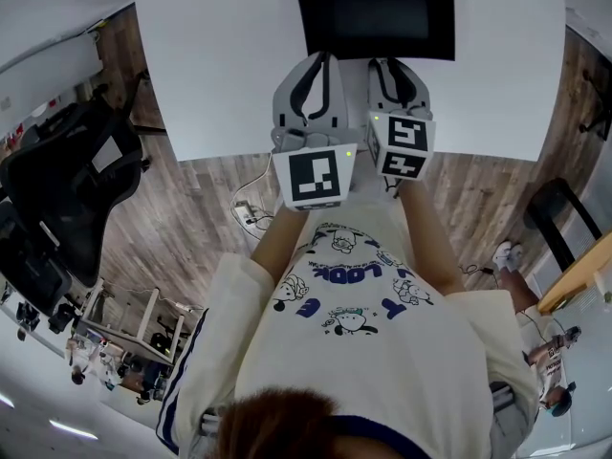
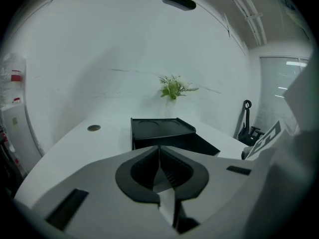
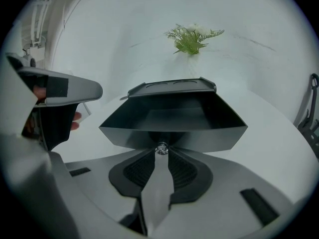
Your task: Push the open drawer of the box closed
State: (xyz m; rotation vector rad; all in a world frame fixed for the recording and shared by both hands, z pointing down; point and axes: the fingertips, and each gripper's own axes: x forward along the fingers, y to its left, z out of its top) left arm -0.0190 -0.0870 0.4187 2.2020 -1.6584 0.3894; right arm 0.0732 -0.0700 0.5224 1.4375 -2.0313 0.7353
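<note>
Left to right:

- Your left gripper (image 2: 159,149) has its jaws pressed together with nothing between them. It hovers over the white table (image 1: 210,65).
- From that gripper, the black box (image 2: 162,129) is dead ahead at 12 o'clock. Its drawer (image 2: 202,144) sticks out towards 4 o'clock.
- In the head view both grippers sit at 6 o'clock of the box, side by side, left one towards 7.
- Your right gripper (image 3: 161,156) is square on the drawer front, and the drawer stands wide open towards you.
- Its jaw tips are closed in on the small shiny drawer knob (image 3: 161,148), one each side. It looks like a pinch, but the view is too tight at the tips to be sure of pad contact.
- A small green plant (image 3: 192,39) sits at 12 o'clock beyond the box, against the wall.
</note>
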